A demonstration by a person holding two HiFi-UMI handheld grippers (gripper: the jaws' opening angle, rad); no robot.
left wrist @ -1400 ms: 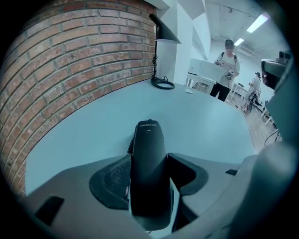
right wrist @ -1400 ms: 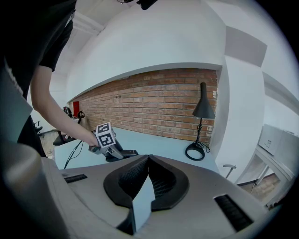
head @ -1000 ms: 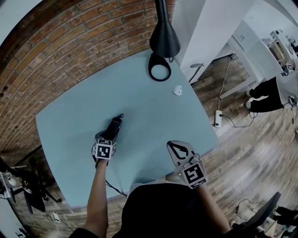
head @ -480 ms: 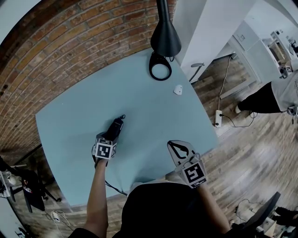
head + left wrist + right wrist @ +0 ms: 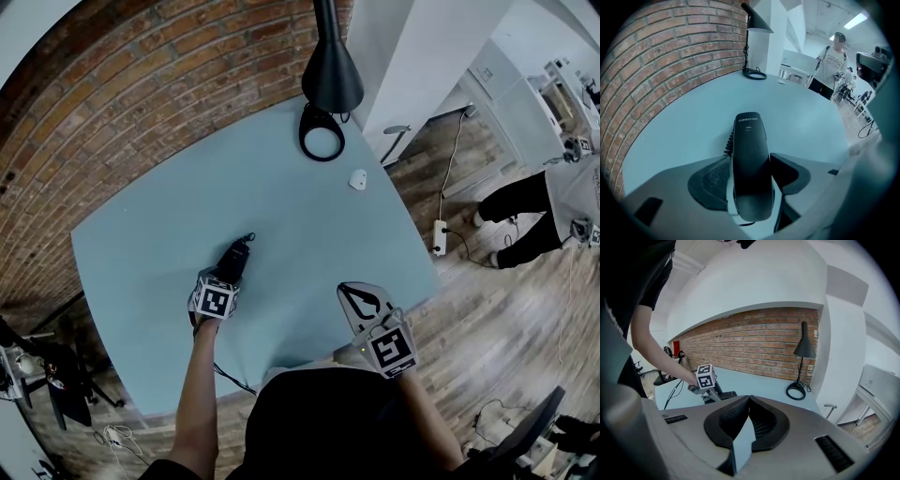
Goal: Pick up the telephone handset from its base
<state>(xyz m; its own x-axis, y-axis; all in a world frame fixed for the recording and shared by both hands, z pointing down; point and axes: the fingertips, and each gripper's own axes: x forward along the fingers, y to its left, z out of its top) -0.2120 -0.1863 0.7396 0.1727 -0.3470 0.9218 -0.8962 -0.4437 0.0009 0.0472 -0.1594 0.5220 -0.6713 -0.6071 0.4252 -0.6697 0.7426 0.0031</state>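
Left tool [image 5: 225,274] has dropped slightly closer over the telephone handset [image 5: 235,253] since a second ago. The person standing on the wooden floor [image 5: 487,309] far to the right has also shifted stance.

Head view: left tool points steeply down at the counter [image 5: 281,206], with the handset directly under its tips. Right tool [image 5: 359,298] hovers at the counter's near edge, well apart from the handset, off the left tool's right side. Black desk lamp [image 5: 330,75] stands far ahead of both tools, and a small white object [image 5: 357,180] lies beside it.

Left gripper view: jaws have just been opening and stand apart, straddling the black handset's near end. Left pad [image 5: 708,180] is clear of the handset, with a pale strip showing between them. Right pad [image 5: 787,172] sits just beside the handset; contact cannot be confirmed. No grip is seen. The handset lies flat and runs straight ahead of the tool. A coiled cord [image 5: 729,143] shows at its left side.

Right gripper view: jaw tips meet, with nothing between them. Ahead and left, the left tool's marker cube [image 5: 706,376] sits above the dark telephone base [image 5: 724,395]. The brick wall [image 5: 754,341] is beyond.
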